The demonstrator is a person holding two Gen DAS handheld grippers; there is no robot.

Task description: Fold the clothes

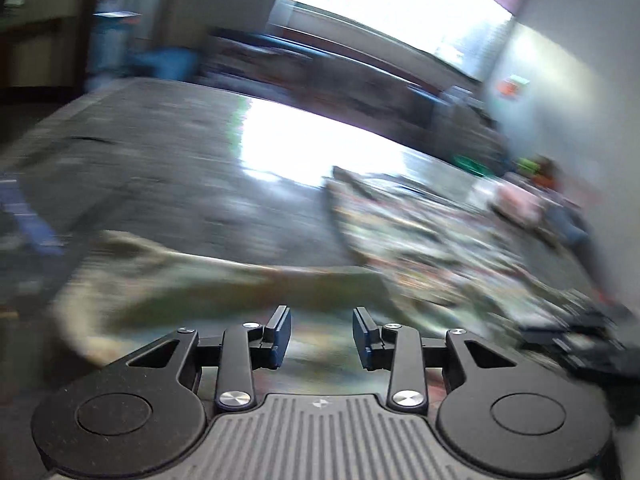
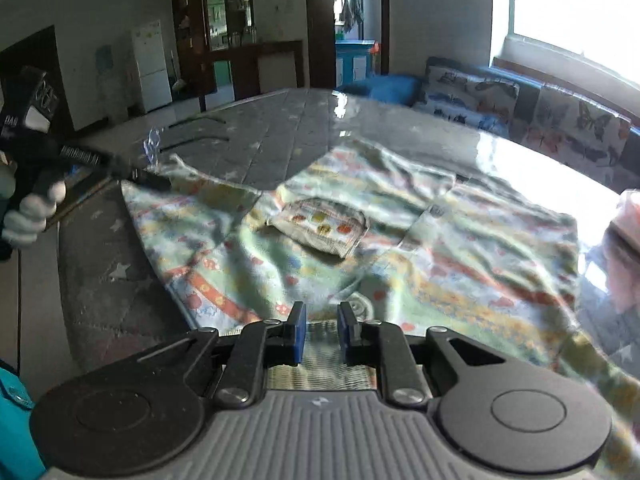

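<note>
A pale green garment (image 2: 360, 240) with coloured stripes and a small chest pocket (image 2: 320, 228) lies spread on the grey star-patterned table (image 2: 260, 136). My right gripper (image 2: 321, 334) is open just over the garment's near edge. My left gripper (image 2: 158, 180) shows at the left of the right wrist view, at the garment's far left corner; its jaws are too small to read there. In the blurred left wrist view my left gripper (image 1: 321, 338) is open, with the garment (image 1: 400, 232) under and ahead of it. The right gripper's body (image 1: 576, 336) shows at the right of that view.
A sofa with butterfly cushions (image 2: 520, 100) runs along the table's far right side under a bright window (image 2: 572, 4). A pink object (image 2: 628, 216) lies at the table's right edge. A white fridge (image 2: 150, 64) and dark wooden cabinets (image 2: 240, 40) stand at the back.
</note>
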